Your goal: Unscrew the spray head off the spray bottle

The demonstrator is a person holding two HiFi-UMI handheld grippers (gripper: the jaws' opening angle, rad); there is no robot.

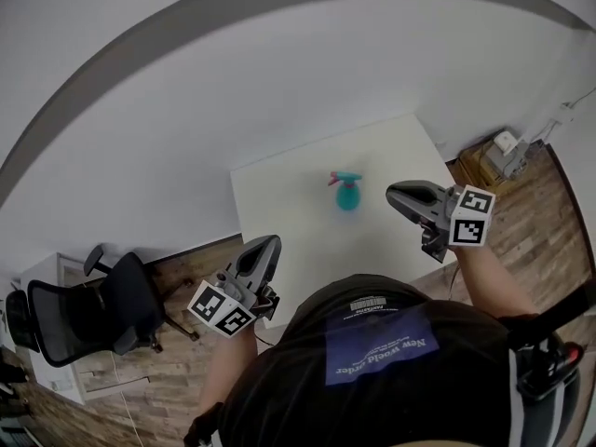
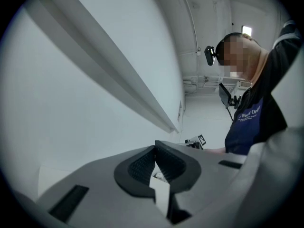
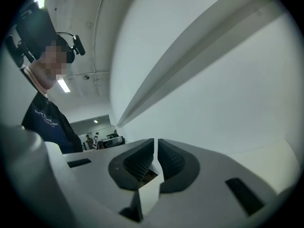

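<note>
In the head view a teal spray bottle (image 1: 348,192) with a pink-tipped spray head stands upright near the middle of the white table (image 1: 289,212). My left gripper (image 1: 270,242) hovers over the table's near left edge, shut and empty. My right gripper (image 1: 393,192) is just right of the bottle, apart from it, also shut with nothing held. In the left gripper view the jaws (image 2: 155,147) meet with nothing between them, facing a white wall. The right gripper view shows its jaws (image 3: 155,141) closed the same way. Neither gripper view shows the bottle.
A black office chair (image 1: 84,310) stands on the wood floor left of the table. A box with items (image 1: 498,156) sits on the floor at the right. The white wall runs behind the table's far edge. The person's torso (image 1: 391,361) fills the near foreground.
</note>
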